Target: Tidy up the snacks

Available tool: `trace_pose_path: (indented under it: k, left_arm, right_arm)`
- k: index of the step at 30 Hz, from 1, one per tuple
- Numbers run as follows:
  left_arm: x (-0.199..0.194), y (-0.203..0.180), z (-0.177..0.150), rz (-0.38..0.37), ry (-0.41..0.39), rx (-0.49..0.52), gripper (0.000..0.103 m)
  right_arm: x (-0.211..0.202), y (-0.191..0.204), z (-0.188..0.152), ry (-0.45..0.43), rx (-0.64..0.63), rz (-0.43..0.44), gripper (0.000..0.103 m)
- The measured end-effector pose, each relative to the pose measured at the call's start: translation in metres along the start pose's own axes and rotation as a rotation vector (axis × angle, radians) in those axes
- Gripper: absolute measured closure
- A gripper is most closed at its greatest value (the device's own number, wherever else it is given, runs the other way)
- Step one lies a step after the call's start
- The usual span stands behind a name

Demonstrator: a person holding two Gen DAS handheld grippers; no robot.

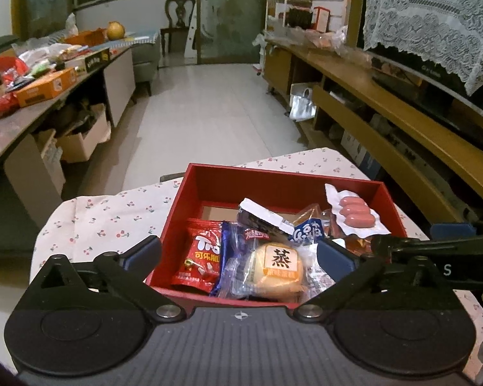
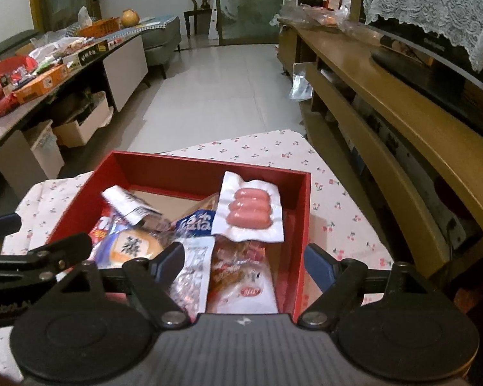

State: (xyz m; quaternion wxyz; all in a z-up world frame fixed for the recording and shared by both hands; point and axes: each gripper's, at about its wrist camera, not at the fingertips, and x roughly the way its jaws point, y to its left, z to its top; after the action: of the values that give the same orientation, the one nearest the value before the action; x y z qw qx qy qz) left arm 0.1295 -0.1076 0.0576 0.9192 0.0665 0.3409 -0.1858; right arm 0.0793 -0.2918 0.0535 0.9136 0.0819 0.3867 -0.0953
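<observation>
Home living room, chair point(image 1: 179, 9), TV stand point(image 1: 402, 112)

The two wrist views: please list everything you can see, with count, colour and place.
Box: one, red, open, on the cloth.
Tablecloth: one, white with cherries, under the box.
Sausage pack: one, three pink sausages in white, far right of the box.
Steamed cake: one, pale yellow, clear wrapper, front of the box.
Candy bag: one, red, left of the box.
Other packets: several, mixed colours, inside the box.
Side table: one, grey, left, cluttered.
Wooden shelf: one, brown, right.
Chair: one, dark, far end.
Left gripper: black, open, empty.
Right gripper: black, open, empty.
</observation>
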Motion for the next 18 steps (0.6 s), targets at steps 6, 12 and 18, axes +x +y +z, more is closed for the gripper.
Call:
trace_pose_path:
  k: [6,12,18]
  left_arm:
    - [-0.024,-0.004,-0.013,-0.002,-0.045,0.023,0.0]
    - [-0.064,-0.002,-0.022,-0.085,-0.116,0.011,0.0]
    - [-0.107,-0.008,-0.038,0.096,-0.288,0.063,0.0]
  right_arm:
    - [-0.022,0.003,-0.016,-0.013,0.019,0.02,0.016]
    - [-0.052,0.005,-0.031,-0.044,0.033,0.067,0.016]
    - [-0.087,0.007,-0.051,-0.1,0.031,0.091,0.015]
